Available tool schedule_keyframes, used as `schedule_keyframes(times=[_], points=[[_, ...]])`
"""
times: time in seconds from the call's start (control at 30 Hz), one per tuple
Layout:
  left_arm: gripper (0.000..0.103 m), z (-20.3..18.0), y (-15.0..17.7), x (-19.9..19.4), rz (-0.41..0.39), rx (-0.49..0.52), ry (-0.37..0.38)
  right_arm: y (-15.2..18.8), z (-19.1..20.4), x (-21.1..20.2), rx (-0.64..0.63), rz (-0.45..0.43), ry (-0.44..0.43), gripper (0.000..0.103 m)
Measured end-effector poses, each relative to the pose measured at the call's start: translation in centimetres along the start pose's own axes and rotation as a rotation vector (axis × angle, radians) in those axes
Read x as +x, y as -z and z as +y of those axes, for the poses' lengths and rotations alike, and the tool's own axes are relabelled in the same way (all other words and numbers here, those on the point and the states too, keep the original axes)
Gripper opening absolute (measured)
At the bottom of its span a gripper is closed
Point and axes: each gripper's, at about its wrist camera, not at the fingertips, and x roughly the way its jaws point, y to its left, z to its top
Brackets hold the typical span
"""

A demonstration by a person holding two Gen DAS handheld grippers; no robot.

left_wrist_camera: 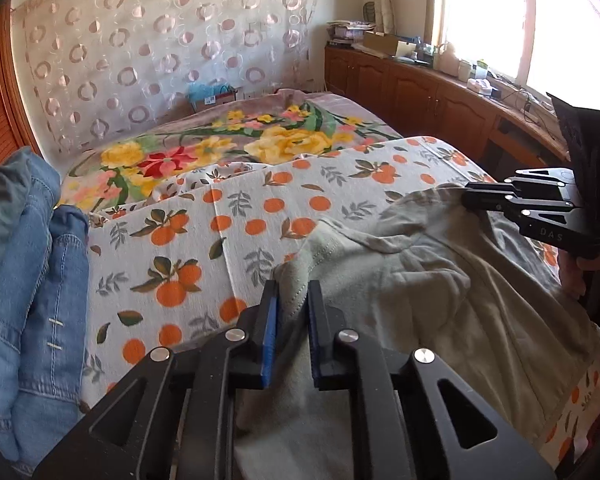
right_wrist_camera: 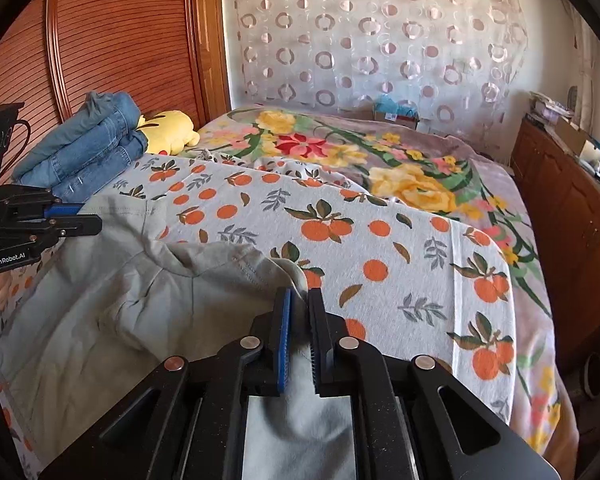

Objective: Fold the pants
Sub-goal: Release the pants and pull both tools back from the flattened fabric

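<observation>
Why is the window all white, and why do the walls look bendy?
In the left wrist view the window is glare: sunlight washes it out, so nothing outside shows. Both views come through fisheye lenses, so straight things curve near the edges, like the cabinets there and the wooden panel in the right wrist view, and the corners go dark.

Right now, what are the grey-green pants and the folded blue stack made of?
Grey-green pants: matte, soft woven cotton by the look; visible stitched seams, limp creases. Folded blue stack: denim, faded wash, pale topstitching. Both guesses from texture alone.
</observation>
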Motion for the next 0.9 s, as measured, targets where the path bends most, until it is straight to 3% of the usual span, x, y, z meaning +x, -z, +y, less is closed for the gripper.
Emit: schedule_keyframes(times=[0.17,0.23,0.3,0.57,0.9], points=[[0.033,-0.5,1.3,-2.0,-0.011,-0.006,0.009,0.7,0.8,-2.4,0.012,0.003,-0.005,0.012],[0.045,-0.7,1.8,-2.5,-0.012,-0.011,0.014,1.1,1.1,-3.4,0.021,0.004,-0.013,0.013],[0.052,-1.0,2.4,-3.2,-0.020,-0.016,0.029,1.8,1.5,-4.4,0.029,0.007,-0.014,0.015],[0.053,-1.9,5.5,-5.3,-0.011,-0.022,0.042,4.8,2.9,-7.8,0.053,0.034,-0.002,0.023],[0.053,-1.6,9.8,-8.1,-0.004,-0.065,0.019,8.1,4.6,-11.6,0.143,0.032,0.020,0.023]])
